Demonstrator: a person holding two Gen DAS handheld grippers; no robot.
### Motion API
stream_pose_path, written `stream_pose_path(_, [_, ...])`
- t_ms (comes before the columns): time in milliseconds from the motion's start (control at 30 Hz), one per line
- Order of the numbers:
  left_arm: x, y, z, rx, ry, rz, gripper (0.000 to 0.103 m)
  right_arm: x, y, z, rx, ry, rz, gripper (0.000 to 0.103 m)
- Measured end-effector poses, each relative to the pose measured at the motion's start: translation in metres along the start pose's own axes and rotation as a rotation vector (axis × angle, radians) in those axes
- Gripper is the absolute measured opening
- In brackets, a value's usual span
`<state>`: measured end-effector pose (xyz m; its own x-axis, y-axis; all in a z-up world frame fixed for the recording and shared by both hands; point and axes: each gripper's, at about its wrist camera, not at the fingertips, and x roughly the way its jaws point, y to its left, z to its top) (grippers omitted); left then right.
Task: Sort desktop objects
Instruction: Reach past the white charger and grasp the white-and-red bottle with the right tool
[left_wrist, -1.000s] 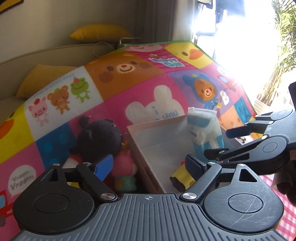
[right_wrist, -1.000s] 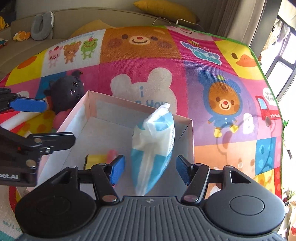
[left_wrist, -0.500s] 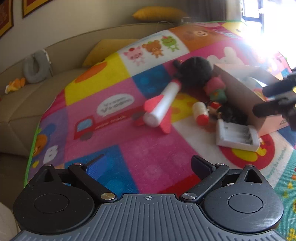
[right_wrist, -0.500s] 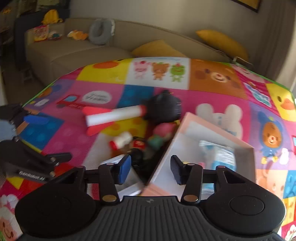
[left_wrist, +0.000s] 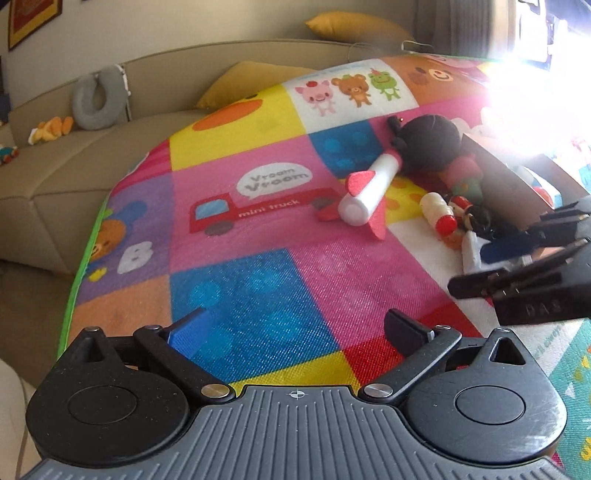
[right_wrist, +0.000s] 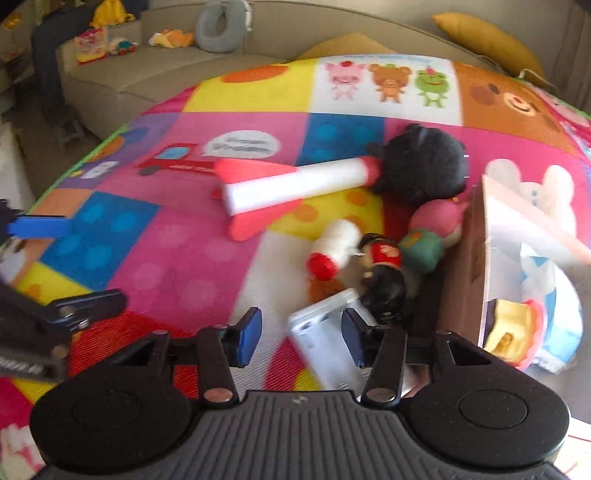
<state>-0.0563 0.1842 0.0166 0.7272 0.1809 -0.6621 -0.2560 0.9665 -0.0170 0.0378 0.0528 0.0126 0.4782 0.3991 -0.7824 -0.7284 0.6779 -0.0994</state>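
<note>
Box (right_wrist: 476, 258) already has a few bits in it; rocket (right_wrist: 295, 184), black plush (right_wrist: 424, 166), bottle (right_wrist: 332, 251) beside it left. Left gripper (left_wrist: 295, 332) wide and empty, right gripper (right_wrist: 301, 332) opening, also empty.

The play mat (left_wrist: 258, 236) is seen as a woven-textured, printed surface with a faint sheen. The rocket (right_wrist: 295, 184) appears to be made of matt foam, white in the body and red in the fins. The black toy (right_wrist: 424, 166) is covered in soft plush cloth. The box (right_wrist: 469, 258) is formed of matt brown cardboard. The white tray (right_wrist: 325, 339) is moulded in smooth plastic. The sofa (left_wrist: 74, 173) is upholstered in matt beige fabric.
</note>
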Motion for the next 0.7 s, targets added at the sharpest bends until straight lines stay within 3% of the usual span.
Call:
stream_pose_path(233, [-0.003,-0.01,-0.002,0.034,0.025,-0.01,0.103,-0.037,0.037,-0.033,-0.115,0.009,0.156,0.051])
stream_pose_path(300, [-0.005,-0.017,-0.002,0.049,0.028,-0.018,0.103,-0.049,0.038,-0.04,-0.134,0.017,0.166,0.052])
stream_pose_path(433, [-0.009,-0.037,-0.008,0.092,0.04,-0.038,0.103,-0.073,0.016,-0.051,-0.104,-0.002,0.058,0.067])
stream_pose_path(633, [-0.013,-0.08,-0.021,0.162,0.026,-0.053,0.103,-0.064,-0.052,-0.066,0.093,0.12,-0.101,0.07])
stream_pose_path(700, [-0.014,-0.09,-0.022,0.178,0.017,-0.053,0.103,-0.059,-0.064,-0.073,0.125,0.124,-0.124,0.074])
